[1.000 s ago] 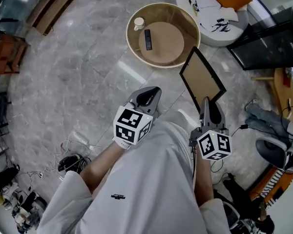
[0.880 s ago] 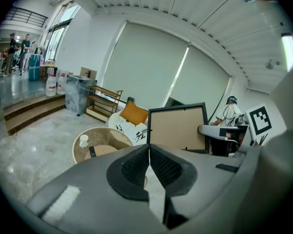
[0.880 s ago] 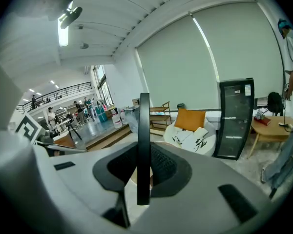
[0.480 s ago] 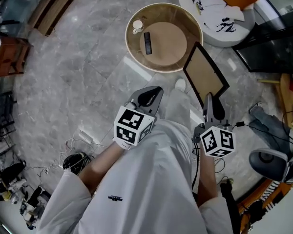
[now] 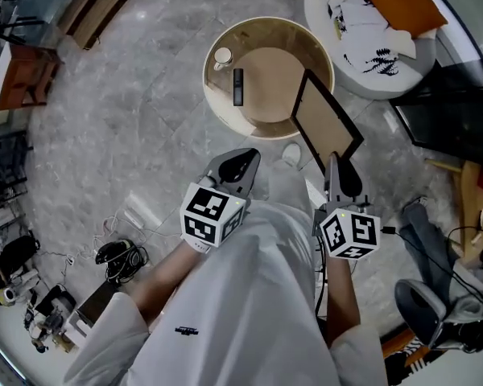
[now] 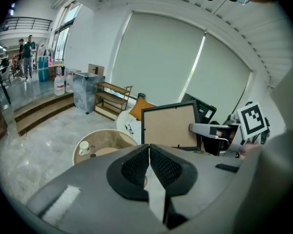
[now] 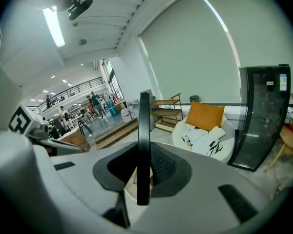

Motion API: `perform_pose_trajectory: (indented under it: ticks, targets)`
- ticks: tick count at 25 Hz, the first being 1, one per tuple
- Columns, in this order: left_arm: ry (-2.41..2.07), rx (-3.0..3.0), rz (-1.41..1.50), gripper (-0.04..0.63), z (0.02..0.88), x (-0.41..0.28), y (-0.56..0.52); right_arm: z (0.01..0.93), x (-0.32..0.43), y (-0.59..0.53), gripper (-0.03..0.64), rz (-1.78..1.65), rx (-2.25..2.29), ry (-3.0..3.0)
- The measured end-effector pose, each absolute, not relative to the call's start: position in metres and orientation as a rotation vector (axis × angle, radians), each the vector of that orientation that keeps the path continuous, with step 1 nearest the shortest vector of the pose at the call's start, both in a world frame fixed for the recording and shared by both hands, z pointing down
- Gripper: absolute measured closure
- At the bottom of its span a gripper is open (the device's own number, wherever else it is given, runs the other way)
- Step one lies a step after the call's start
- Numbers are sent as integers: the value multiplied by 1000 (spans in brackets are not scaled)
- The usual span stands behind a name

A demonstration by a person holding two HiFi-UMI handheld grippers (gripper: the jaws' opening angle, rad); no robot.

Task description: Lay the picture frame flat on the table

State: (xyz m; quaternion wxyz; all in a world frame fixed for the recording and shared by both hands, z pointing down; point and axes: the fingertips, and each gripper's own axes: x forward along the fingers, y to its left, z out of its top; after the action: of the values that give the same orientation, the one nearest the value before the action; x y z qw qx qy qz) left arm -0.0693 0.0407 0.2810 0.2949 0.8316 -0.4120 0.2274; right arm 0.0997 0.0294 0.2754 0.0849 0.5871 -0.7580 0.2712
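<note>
Grey left tongs (image 5: pixel 240 164) have their jaws pressed together with nothing between them. Beside them, the right tongs (image 5: pixel 336 163) clamp one edge of the picture frame (image 5: pixel 326 123). The frame is held upright in the air just ahead of their tips, with its far part over the near rim of the round wooden table (image 5: pixel 216 96). Farther ahead of the left tongs, a dark remote (image 5: pixel 238 86) and a white cup (image 5: pixel 222 56) sit on that table.
</note>
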Motion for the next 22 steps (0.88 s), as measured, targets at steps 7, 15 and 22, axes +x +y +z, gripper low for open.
perform_pose_trajectory:
  ticks: [7,15,22]
  targets:
    - [-1168,2153,626,586,290,-39,1,292,137,-20,555,866,1688,-2295]
    - [-1164,2123,631,586,303,0,-11,305,159,-35,555,894,1611,-2314]
    - [-1156,2106,636,586,315,9,-33,319,169,-44,555,947,1603,-2280]
